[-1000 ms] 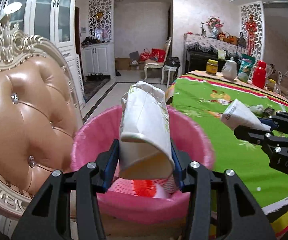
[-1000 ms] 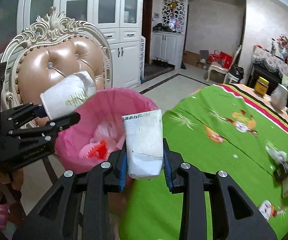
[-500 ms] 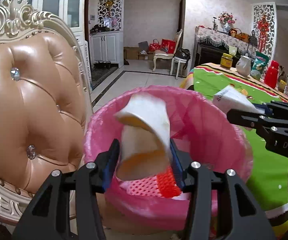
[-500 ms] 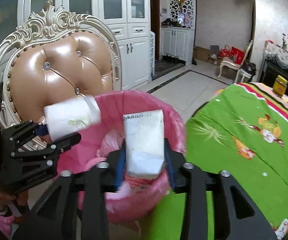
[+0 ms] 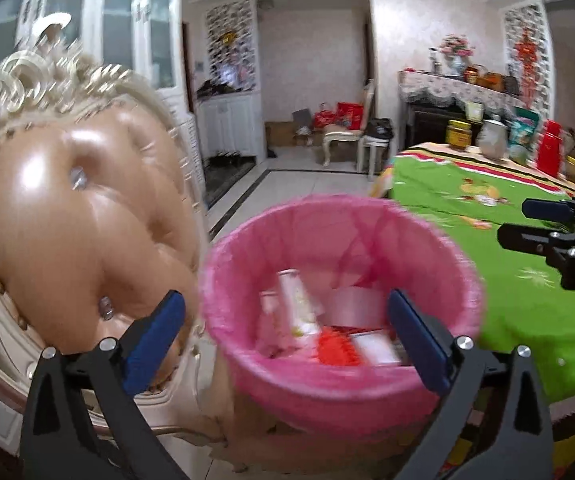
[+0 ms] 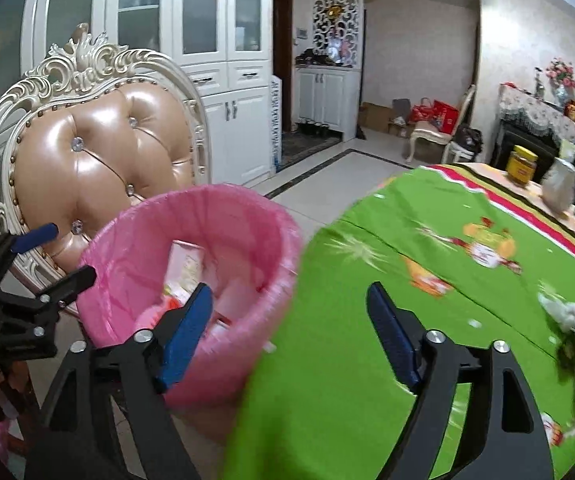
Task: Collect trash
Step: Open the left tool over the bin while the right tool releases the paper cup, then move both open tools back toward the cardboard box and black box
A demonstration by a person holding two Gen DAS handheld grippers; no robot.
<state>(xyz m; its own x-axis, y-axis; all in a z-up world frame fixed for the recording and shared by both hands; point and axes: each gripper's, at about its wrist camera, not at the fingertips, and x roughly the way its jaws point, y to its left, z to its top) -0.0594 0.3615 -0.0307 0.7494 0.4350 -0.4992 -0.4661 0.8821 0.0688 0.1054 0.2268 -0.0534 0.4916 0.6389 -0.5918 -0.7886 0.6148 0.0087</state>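
Trash [image 5: 327,320] lies inside the pink bin [image 5: 427,240] just ahead of the left gripper [image 5: 283,320] and right gripper [image 6: 289,320], both empty, jaws opening wide.

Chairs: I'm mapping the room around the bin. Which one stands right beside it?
The tan tufted chair with the carved cream frame stands beside the pink bin; the other chair stands far off by the back wall.
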